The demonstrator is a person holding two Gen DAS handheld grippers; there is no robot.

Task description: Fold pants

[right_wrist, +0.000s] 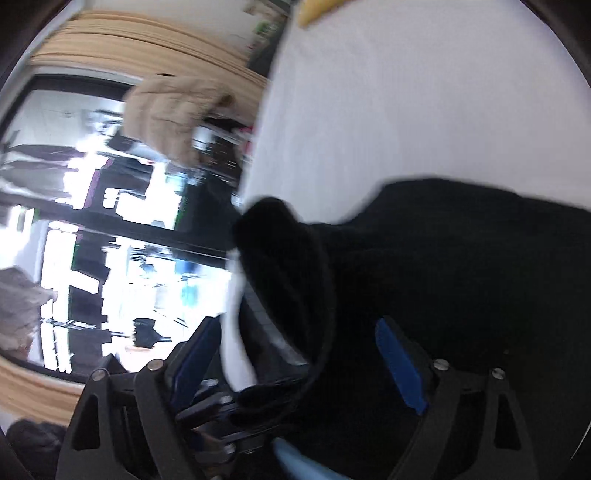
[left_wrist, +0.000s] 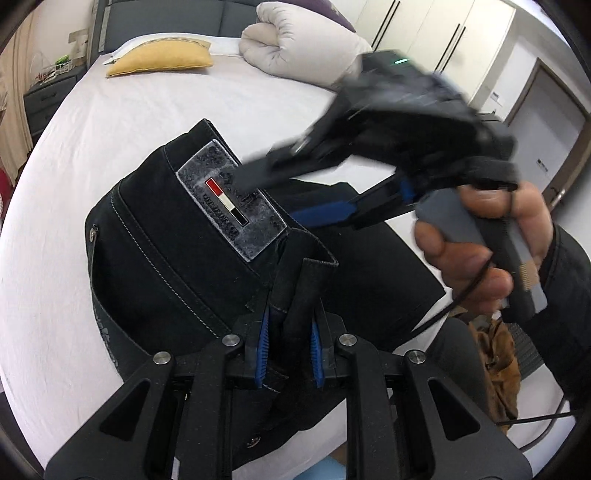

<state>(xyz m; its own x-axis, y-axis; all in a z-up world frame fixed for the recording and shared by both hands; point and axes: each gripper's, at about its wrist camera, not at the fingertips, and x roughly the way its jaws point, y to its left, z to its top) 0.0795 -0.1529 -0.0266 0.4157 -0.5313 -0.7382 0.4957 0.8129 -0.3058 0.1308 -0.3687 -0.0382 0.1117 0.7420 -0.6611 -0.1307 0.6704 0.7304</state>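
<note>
Black pants (left_wrist: 166, 254) lie bunched on the white bed sheet (left_wrist: 110, 122), waistband up, with a grey brand patch (left_wrist: 231, 205) showing. My left gripper (left_wrist: 288, 332) is shut on a fold of the waistband, blue pads pressing the cloth. My right gripper (left_wrist: 291, 192) hovers over the pants near the patch, jaws spread, held in a hand. In the blurred right wrist view the right gripper (right_wrist: 299, 354) is open with the black pants (right_wrist: 461, 277) lying between and beyond its blue pads (right_wrist: 399, 369).
A yellow pillow (left_wrist: 162, 59) and a rolled pale duvet (left_wrist: 299, 44) lie at the bed's head. White wardrobes (left_wrist: 443, 33) stand to the right, a dark nightstand (left_wrist: 48, 96) to the left. A window (right_wrist: 92, 221) lies beyond the bed edge.
</note>
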